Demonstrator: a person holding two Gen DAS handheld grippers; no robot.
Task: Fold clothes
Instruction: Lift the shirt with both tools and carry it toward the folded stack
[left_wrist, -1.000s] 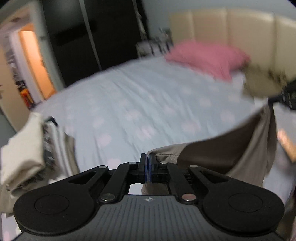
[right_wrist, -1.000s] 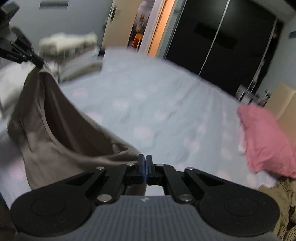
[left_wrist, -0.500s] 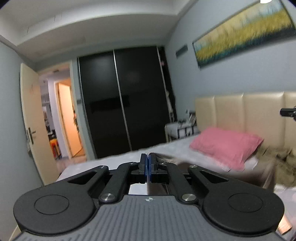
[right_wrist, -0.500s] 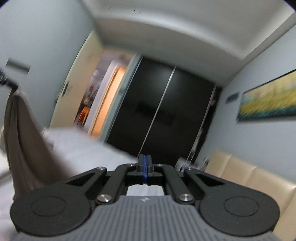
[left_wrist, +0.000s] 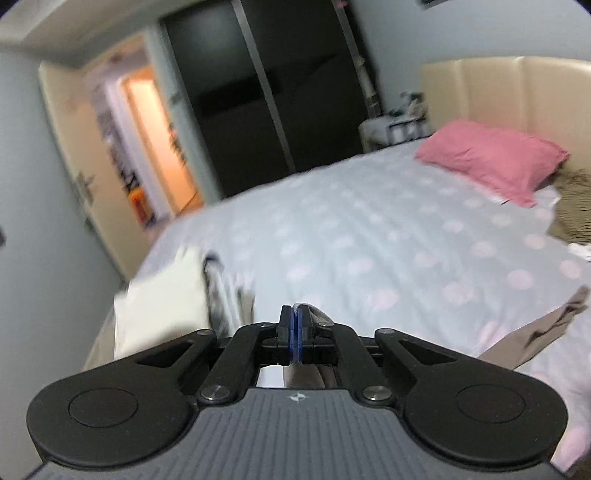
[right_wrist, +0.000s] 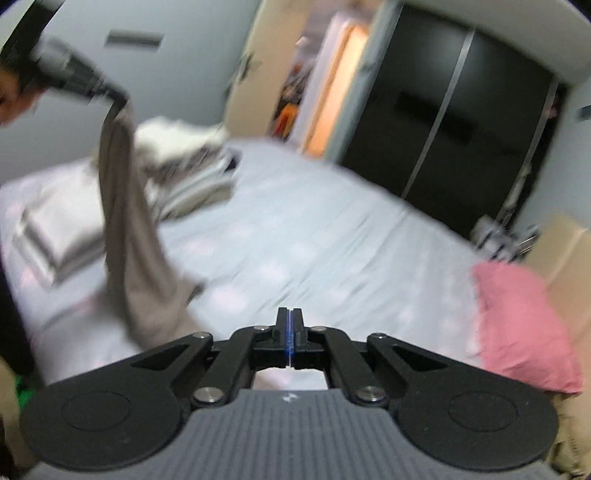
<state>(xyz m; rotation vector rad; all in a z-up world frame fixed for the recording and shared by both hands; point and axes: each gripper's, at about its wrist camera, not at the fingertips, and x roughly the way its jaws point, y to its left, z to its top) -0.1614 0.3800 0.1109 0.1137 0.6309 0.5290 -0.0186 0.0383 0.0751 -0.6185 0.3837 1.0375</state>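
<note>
A taupe-brown garment (right_wrist: 133, 236) hangs from my left gripper (right_wrist: 116, 101), seen at the upper left of the right wrist view, and drapes down onto the bed. In the left wrist view my left gripper (left_wrist: 295, 325) is shut on an edge of this garment (left_wrist: 532, 332), which trails off to the right. My right gripper (right_wrist: 290, 332) is shut; no cloth shows between its fingers and the garment's lower part runs under it, so I cannot tell whether it holds any.
The bed (left_wrist: 369, 229) has a pale sheet with pink dots. A stack of folded clothes (left_wrist: 166, 295) lies at its left edge, also in the right wrist view (right_wrist: 184, 173). A pink pillow (left_wrist: 491, 158) and an olive garment (left_wrist: 572, 206) lie by the headboard.
Both grippers swung up toward the ceiling and back down to the bed. The garment now hangs long and narrow from my left gripper instead of spread wide between the two.
</note>
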